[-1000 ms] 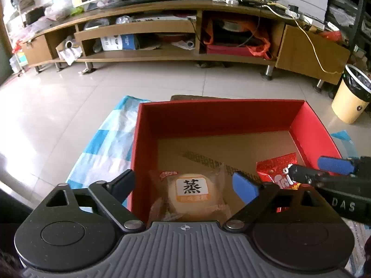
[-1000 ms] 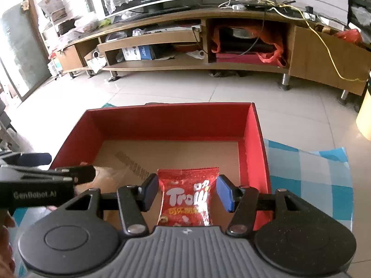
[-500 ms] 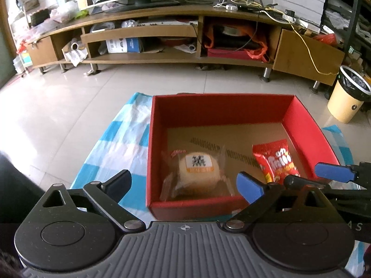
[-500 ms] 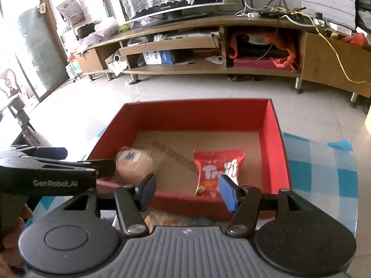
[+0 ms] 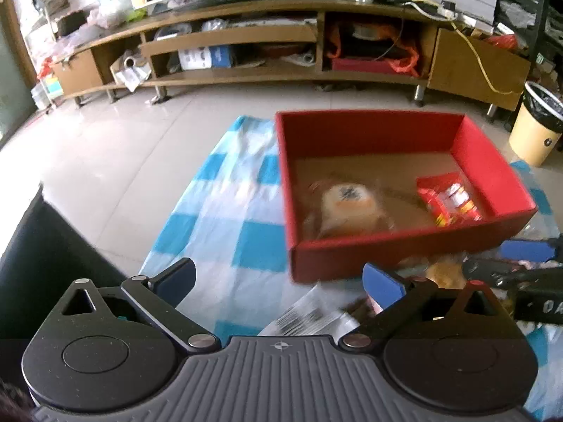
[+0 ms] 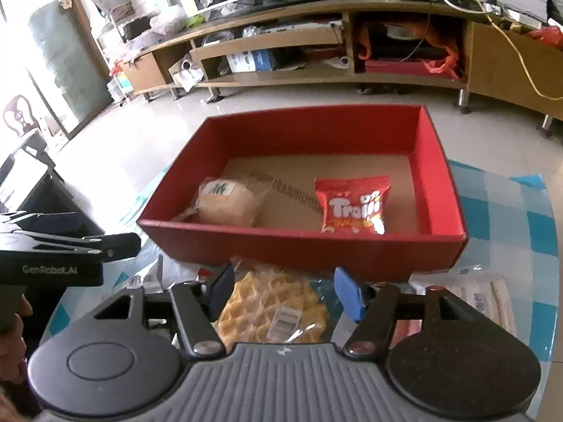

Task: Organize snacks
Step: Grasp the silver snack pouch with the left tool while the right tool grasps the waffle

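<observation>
On the checked cloth (image 5: 246, 242) over the tiled floor sits a red box (image 6: 309, 246), open at the top, with two snacks lying flat on its cardboard bottom: a wrapped bun (image 6: 227, 202) toward the left and a red Trolli bag (image 6: 352, 205) toward the right, well apart from each other. Both grippers hang outside the box, on the near side of its front wall. The left gripper (image 5: 278, 279) has its jaws spread as wide as they go after just opening further, with only cloth and the edge of a white barcoded wrapper (image 5: 306, 316) below them (that view is blurred, so the wrapper's contents cannot be told). The right gripper (image 6: 283, 293) has also just been opening; its jaws stand apart on either side of a waffle pack (image 6: 271, 311) lying on the cloth just before the box, and the pads do not press on it. Beside it to the right lies another pale packet (image 6: 485, 295). Beyond, a long wooden TV stand (image 6: 316, 42) runs along the wall, with a bin (image 5: 535, 130) at its right end.
</observation>
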Demonstrator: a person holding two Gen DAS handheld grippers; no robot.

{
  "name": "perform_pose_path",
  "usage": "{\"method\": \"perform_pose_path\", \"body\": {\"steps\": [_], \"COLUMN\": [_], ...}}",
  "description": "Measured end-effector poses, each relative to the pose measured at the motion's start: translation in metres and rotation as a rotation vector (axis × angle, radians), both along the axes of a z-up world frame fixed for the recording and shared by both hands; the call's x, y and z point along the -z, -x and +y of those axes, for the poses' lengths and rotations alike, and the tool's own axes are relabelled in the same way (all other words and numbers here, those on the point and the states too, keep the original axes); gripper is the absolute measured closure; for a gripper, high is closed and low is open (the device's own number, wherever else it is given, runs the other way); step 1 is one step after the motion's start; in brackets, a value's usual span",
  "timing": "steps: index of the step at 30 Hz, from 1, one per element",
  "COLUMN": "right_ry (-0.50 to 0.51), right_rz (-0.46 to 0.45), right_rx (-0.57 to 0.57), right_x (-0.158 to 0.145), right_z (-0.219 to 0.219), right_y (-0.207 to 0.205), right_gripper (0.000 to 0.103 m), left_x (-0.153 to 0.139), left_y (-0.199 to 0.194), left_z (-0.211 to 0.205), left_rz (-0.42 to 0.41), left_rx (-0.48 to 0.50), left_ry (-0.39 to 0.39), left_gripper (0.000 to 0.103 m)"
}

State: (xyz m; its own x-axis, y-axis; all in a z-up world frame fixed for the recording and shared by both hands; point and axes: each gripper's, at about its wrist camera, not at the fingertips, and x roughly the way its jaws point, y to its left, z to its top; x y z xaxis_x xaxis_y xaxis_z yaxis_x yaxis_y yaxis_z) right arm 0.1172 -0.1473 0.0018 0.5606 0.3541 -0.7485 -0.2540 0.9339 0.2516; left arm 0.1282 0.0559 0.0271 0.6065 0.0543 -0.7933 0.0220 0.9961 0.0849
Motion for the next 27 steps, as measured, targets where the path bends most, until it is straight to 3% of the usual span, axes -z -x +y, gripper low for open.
{"method": "perform_pose_path", "body": {"steps": [5,17,21,23,27], "right_ry": [0.013,0.018,0.014,-0.005,-0.007], "right_rz": [0.015,0.065,0.085,0.104,0.102], "right_rx": [-0.019,-0.029,-0.034,-0.027,0.004], "right_x": [0.006,0.017,0.023,0.025,0.022], "right_z": [0.005,0.006,0.006,0.002,-0.007], "right_y": [0.004,-0.001,-0.004,-0.007,-0.011], "right_gripper": [0.038,0.038,0.036,0.036,0.035], "left_x": [0.018,0.069,0.069,0.069,0.066], "left_y": [0.007,0.004,-0.004,-0.002,0.017], "left_z": [0.013,0.011,0.02,0.023,0.013], "left_rz": [0.068,0.228,0.243,0.271,0.27], "left_rx": [0.045,0.287,0.251,0.233,0.23], "left_ry": [0.009,-0.019,0.057,0.116,0.106], "left_gripper": [0.0,0.0,0.0,0.009,0.019]}}
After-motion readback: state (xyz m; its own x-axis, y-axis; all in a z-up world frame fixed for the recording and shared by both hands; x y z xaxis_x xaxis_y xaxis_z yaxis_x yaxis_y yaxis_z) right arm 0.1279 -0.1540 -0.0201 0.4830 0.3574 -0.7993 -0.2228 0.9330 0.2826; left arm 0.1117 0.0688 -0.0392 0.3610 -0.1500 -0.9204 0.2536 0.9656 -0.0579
